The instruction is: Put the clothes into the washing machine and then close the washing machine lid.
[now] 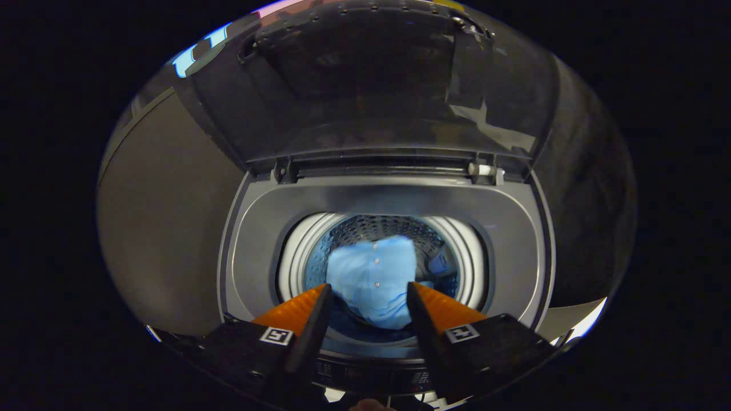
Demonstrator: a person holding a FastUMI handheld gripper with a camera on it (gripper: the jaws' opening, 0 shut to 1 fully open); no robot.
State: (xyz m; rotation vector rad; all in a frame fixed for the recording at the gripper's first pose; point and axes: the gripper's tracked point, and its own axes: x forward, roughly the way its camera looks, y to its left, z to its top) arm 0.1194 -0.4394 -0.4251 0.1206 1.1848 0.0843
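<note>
Gripper view looks down past your gripper (pixel 365 299) into the washing machine (pixel 245 251), whose lid (pixel 365 85) stands raised beyond the jaws so the drum takes the load. Your 2 fingers (pixel 311 325) are spread, gripping nothing. Between and below them lies the light blue buttoned shirt (pixel 374 274), crumpled in the drum.

Dim booth, drum (pixel 382 251) lit bluish from inside, glare patches on raised lid (pixel 365 85), fisheye bending at edges.
</note>
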